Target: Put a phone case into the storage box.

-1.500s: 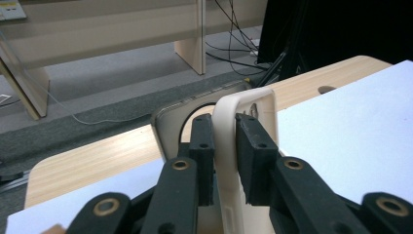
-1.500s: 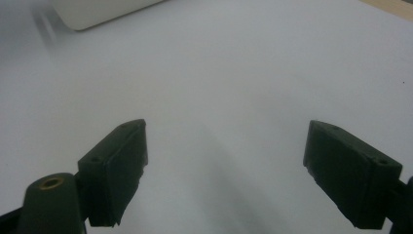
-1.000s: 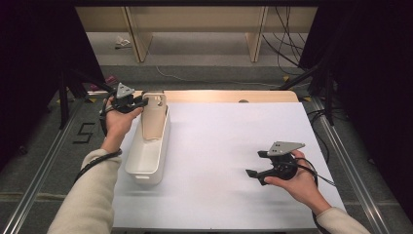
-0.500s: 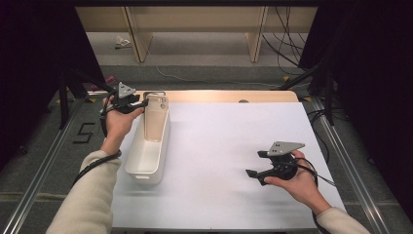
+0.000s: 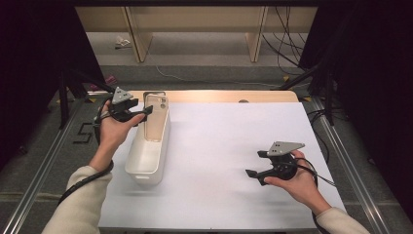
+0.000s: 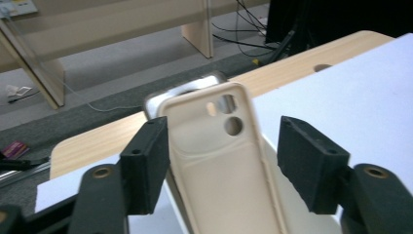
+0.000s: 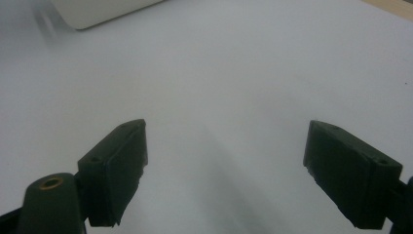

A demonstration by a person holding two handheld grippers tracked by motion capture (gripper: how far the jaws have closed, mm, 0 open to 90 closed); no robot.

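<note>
2 grippers, both open: the left gripper (image 6: 221, 168) has just been opening around the beige phone case (image 6: 229, 161), which leans in the white bin (image 5: 148, 153). Release looks finished; next, back away without tipping it. The right gripper (image 7: 234, 170) holds nothing.

Left gripper (image 5: 146, 111) open beside what looks like a phone case (image 5: 155, 117).

Left gripper (image 5: 146, 111) just opening; right gripper (image 5: 254, 174) open.
</note>
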